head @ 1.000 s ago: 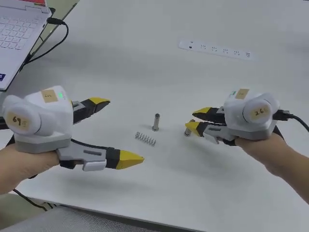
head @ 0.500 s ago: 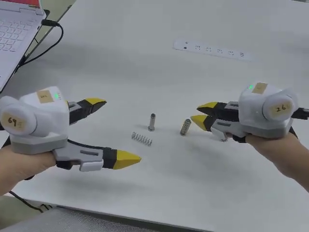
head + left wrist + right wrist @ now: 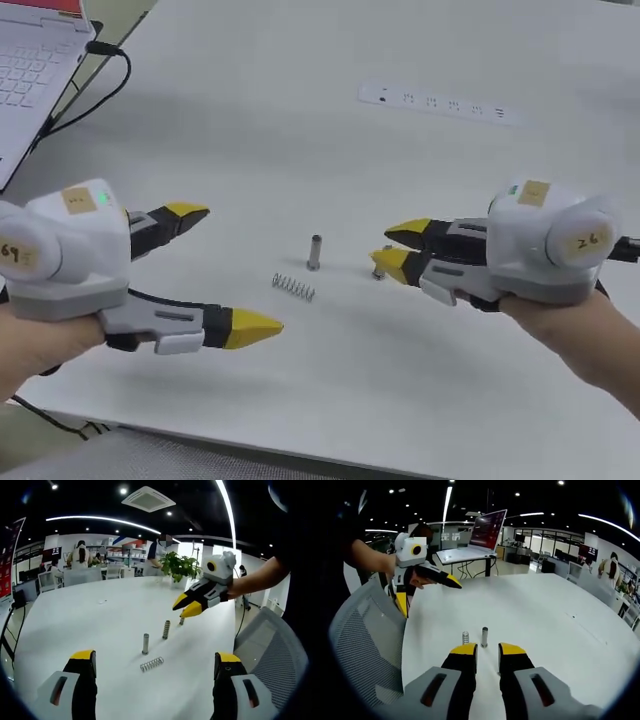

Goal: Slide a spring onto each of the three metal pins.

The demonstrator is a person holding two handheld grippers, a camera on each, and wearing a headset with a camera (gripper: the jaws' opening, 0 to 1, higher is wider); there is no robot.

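Springs were not yet on every pin: a loose spring [image 3: 293,287] lay on its side on the white surface [image 3: 300,130], just ahead of the left gripper [image 3: 225,268] and roughly centred between its jaws, which stood wide apart and held nothing. Just beyond the spring from those jaws stood the bare pin [image 3: 315,252], upright and apart from it. In the left gripper view a sprung pin [image 3: 166,629], already wearing its coil, stood further on, near the tips of the right gripper [image 3: 398,248]. A small stub [image 3: 181,621] under those tips was too small to name. The right jaws were parted by a narrow gap only, with nothing gripped, and pointed at the bare pin, with the loose spring a little to the left of their line in the right gripper view. The likely next step was picking up the loose spring, and that was where trouble could start. A light coil pinched off-centre or too hard would probably roll or flick away across the smooth surface, or get squashed. The pins looked slender and free-standing, so a jaw sweeping low could topple one, above all the sprung pin so close to the right tips. Both grippers closing on the same small patch could also bump each other.
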